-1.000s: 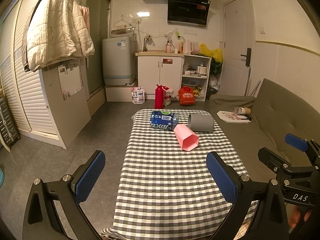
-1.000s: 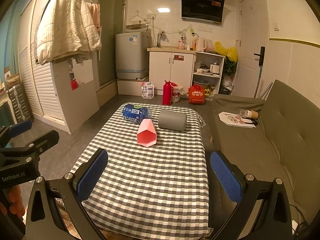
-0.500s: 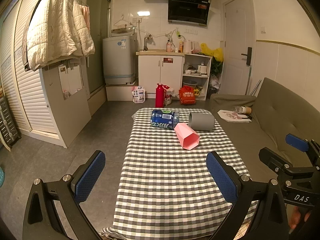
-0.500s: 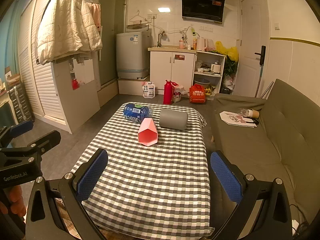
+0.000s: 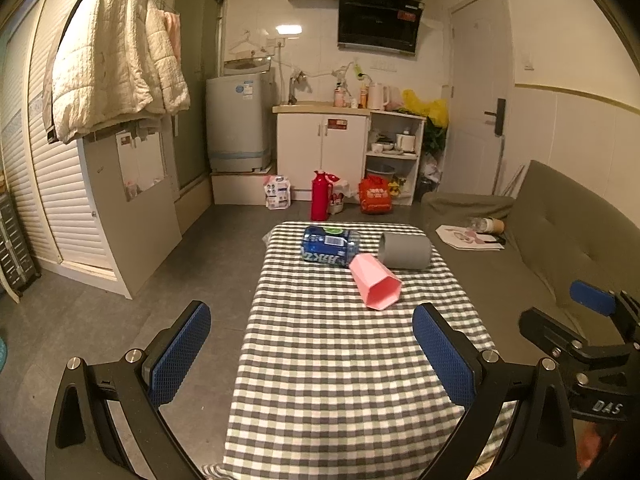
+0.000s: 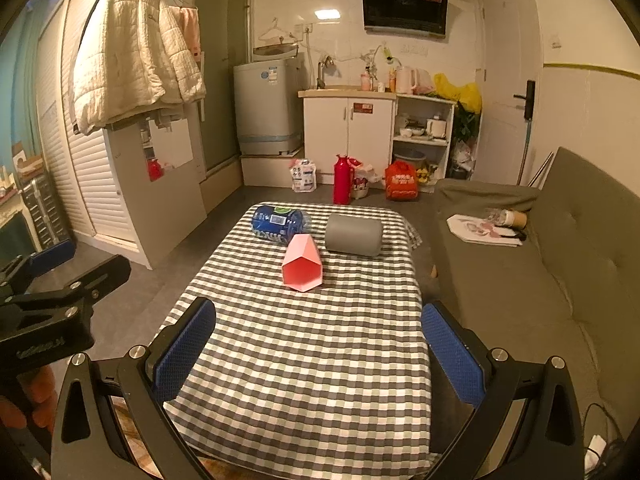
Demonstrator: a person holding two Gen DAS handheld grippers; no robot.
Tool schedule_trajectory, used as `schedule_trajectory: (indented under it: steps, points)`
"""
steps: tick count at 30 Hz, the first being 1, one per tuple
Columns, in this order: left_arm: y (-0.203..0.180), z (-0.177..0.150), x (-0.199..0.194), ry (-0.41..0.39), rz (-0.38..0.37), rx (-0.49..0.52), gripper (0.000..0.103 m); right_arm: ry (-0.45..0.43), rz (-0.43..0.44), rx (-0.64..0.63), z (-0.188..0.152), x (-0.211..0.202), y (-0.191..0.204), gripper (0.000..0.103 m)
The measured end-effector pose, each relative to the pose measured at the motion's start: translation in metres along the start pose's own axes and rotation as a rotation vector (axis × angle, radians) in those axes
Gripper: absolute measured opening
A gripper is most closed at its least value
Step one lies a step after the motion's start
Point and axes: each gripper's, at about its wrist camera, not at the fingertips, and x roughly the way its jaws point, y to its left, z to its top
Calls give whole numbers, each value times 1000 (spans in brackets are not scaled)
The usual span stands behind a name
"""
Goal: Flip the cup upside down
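A pink faceted cup [image 5: 374, 285] lies on its side on the checked table [image 5: 340, 380], its mouth towards me; it also shows in the right wrist view [image 6: 303, 265]. A grey cup [image 5: 405, 250] lies on its side just behind it, also in the right wrist view [image 6: 353, 234]. My left gripper [image 5: 312, 356] is open and empty over the table's near end, well short of the cups. My right gripper [image 6: 318, 350] is open and empty, also over the near end.
A blue jar [image 5: 330, 245] lies on its side at the table's far left, next to the cups. A grey sofa [image 6: 540, 280] runs along the table's right side. A red thermos [image 6: 342, 179] and bags stand on the floor beyond the table.
Both grippers have drifted slightly; the view shifts a little and the cups sit slightly lower in frame. The cups and jar have not moved.
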Motion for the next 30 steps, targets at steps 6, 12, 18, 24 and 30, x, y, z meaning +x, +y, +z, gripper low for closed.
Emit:
schedule_trajectory:
  steps: [6, 12, 18, 24, 30]
  points:
    - [19, 12, 32, 21, 30, -34, 103, 49, -3, -3, 12, 37, -1, 103]
    - [31, 22, 85, 71, 51, -30, 103, 95, 21, -48, 23, 110, 16, 103]
    - [41, 11, 140, 145, 79, -17, 103, 202, 26, -17, 22, 206, 17, 98]
    - [52, -9, 183, 222, 107, -19, 103, 293, 14, 12, 16, 278, 8, 89]
    - [61, -26, 203, 284, 121, -47, 103, 347, 36, 11, 10, 309, 11, 72]
